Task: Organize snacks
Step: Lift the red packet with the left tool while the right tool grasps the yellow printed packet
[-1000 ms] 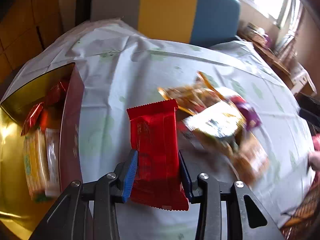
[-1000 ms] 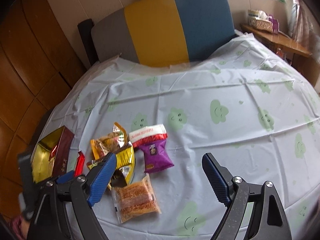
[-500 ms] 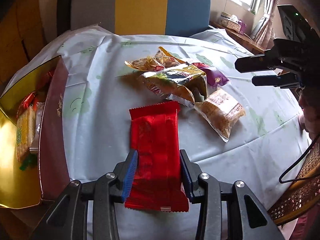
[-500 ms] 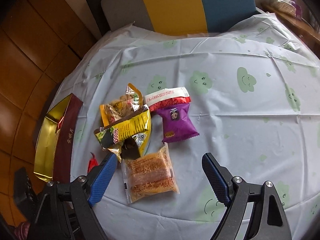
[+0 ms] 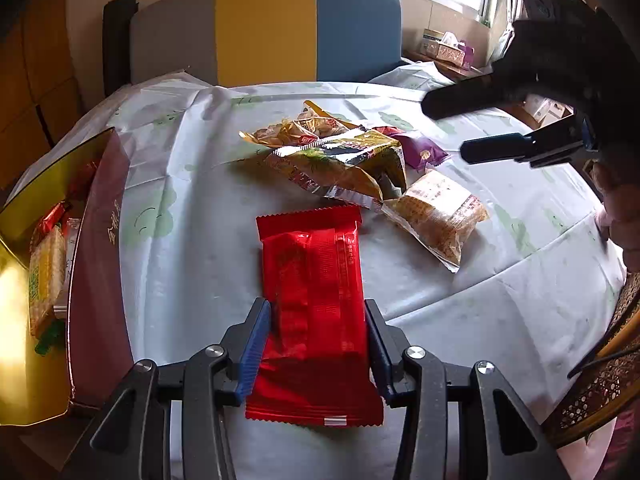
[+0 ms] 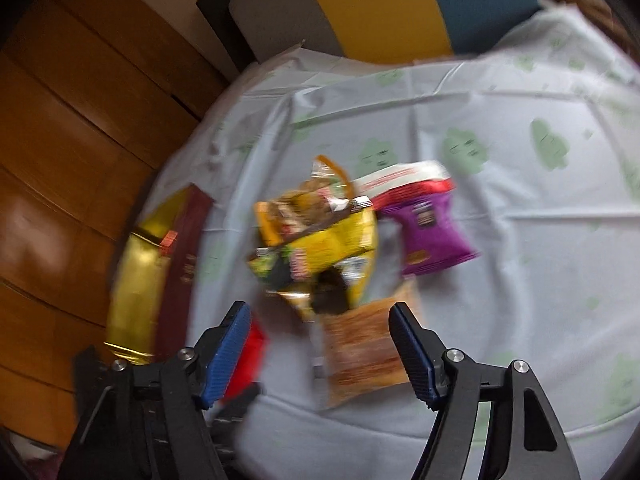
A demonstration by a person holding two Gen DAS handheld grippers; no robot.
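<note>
Far left on my left wrist feed I've got the gold-lined box (image 5: 96, 240) with the maroon wall, sitting at the table edge with a cracker pack (image 5: 46, 276) and a few red wrappers inside. Just right of it, my left gripper (image 5: 318, 344) is clamped on the red snack packet (image 5: 316, 304), blue pads pressing both long sides, packet lying flat over the cloud-print tablecloth (image 5: 192, 208) and pointing away from me.

Past the packet's far end is the loose pile: a yellow chip bag (image 5: 344, 160) lying on top of an orange-ish one, a purple pouch (image 5: 420, 150) behind it, and a clear-wrapped crispy cake (image 5: 438, 216) just right of the red one, not touching it.

Over on the right, my right gripper (image 6: 322, 354) hangs above that pile with its jaws spread wide, nothing between them. That feed's pretty blurry, but the crispy cake sits right below the gap between the fingers.
</note>
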